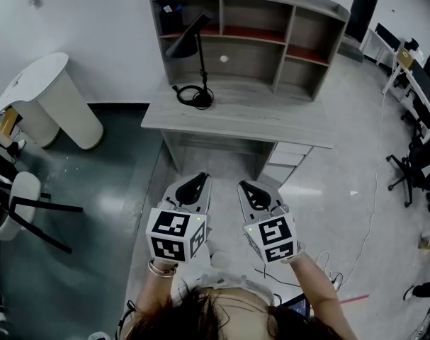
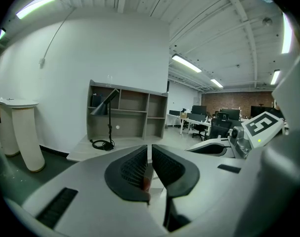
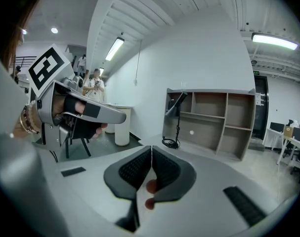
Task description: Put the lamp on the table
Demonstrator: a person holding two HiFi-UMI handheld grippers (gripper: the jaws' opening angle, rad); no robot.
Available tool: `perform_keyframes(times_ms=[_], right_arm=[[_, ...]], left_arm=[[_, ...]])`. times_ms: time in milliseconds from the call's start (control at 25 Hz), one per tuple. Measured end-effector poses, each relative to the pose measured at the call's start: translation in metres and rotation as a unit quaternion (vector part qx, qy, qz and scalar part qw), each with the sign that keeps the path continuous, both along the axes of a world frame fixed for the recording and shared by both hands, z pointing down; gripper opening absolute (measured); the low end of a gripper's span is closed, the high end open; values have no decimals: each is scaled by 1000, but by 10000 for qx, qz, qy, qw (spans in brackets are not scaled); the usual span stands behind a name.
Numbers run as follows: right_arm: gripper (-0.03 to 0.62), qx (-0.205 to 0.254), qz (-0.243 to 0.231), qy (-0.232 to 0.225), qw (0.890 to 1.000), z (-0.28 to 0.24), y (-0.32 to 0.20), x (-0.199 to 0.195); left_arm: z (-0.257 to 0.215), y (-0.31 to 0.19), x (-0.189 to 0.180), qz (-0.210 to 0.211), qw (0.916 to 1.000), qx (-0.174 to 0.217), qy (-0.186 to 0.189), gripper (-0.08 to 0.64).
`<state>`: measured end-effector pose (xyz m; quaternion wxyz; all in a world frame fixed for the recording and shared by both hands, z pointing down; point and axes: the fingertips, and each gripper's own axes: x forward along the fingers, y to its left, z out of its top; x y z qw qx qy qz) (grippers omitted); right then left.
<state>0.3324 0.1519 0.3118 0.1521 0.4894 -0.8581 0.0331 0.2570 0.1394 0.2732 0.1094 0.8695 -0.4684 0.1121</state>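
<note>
A black desk lamp (image 1: 200, 62) stands upright at the left end of the grey desk (image 1: 236, 122), its cord coiled round its base (image 1: 195, 95). The lamp (image 2: 109, 120) also shows far off in the left gripper view, and the lamp (image 3: 178, 120) likewise in the right gripper view. My left gripper (image 1: 200, 179) and right gripper (image 1: 246, 186) are held side by side over the floor, well short of the desk's front edge. The left gripper (image 2: 150, 149) has its jaws nearly together with only a thin slit and nothing between them. The right gripper (image 3: 151, 152) has its pads touching and holds nothing.
A shelf hutch (image 1: 271, 34) rises at the back of the desk, behind the lamp. To the left stand a white round pedestal table (image 1: 52, 98) and a white chair (image 1: 23, 204). Office chairs (image 1: 413, 168) and floor cables (image 1: 342, 275) are at the right. A person (image 3: 95, 85) stands far off.
</note>
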Motion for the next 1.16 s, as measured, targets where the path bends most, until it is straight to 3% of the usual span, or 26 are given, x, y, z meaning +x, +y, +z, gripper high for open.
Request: perform_keyframes(times_ms=[480, 720, 960, 1160], right_arm=[[23, -27, 45, 25, 10000, 3, -19, -2], [21, -37, -72, -7, 10000, 3, -21, -9], [21, -82, -5, 78, 9999, 6, -23, -2], [21, -84, -18, 147, 9999, 9, -25, 1]], left_arm=[[-1, -11, -4, -3, 10000, -16, -80, 35], [2, -18, -8, -71, 9999, -142, 39, 35], [-4, -26, -7, -47, 9983, -243, 530, 35], [1, -29, -2, 104, 9987, -261, 418, 35]])
